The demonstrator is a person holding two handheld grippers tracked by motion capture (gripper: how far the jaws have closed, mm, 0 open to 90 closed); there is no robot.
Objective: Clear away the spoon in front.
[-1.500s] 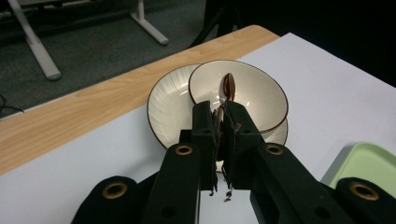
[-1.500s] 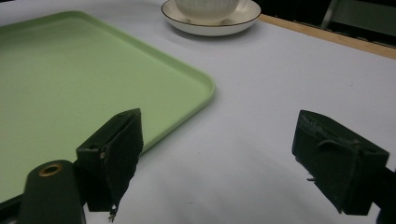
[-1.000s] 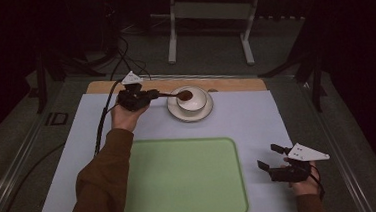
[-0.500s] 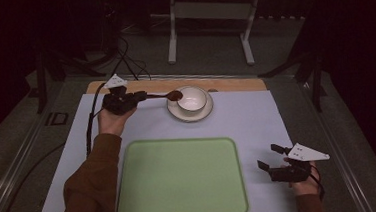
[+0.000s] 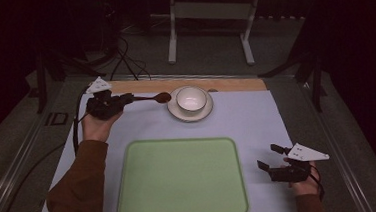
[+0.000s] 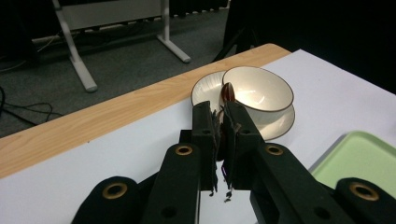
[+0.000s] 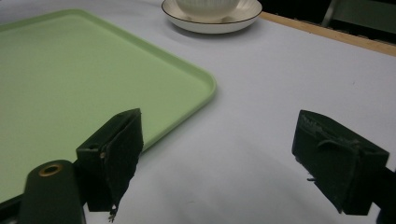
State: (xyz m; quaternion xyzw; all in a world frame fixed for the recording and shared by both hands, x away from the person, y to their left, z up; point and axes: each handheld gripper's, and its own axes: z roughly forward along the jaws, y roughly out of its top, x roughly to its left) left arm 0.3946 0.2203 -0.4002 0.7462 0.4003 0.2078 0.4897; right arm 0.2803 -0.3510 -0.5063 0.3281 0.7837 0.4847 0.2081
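A white bowl point(image 5: 191, 98) sits on a white saucer point(image 5: 191, 114) at the far middle of the table. My left gripper point(image 5: 127, 98) hovers left of it, shut on the handle of a dark brown spoon point(image 5: 162, 97) whose head hangs just left of the bowl's rim. In the left gripper view the jaws press together on the spoon point(image 6: 228, 91), with the bowl point(image 6: 259, 93) and saucer point(image 6: 203, 88) right behind it. My right gripper point(image 5: 272, 164) rests open near the table's front right. Nothing sits between the right gripper point(image 7: 219, 158) pads.
A light green tray point(image 5: 181, 179) lies flat at the front middle, with its corner point(image 7: 205, 84) just left of the right gripper. A white mat point(image 5: 257, 121) covers the table, and a wooden strip point(image 5: 234, 84) runs along the far edge. A metal stand point(image 5: 209, 9) is on the floor beyond.
My left gripper has drawn back to the left with the spoon, taking its head from over the bowl to just outside the rim. The right gripper has stayed put.
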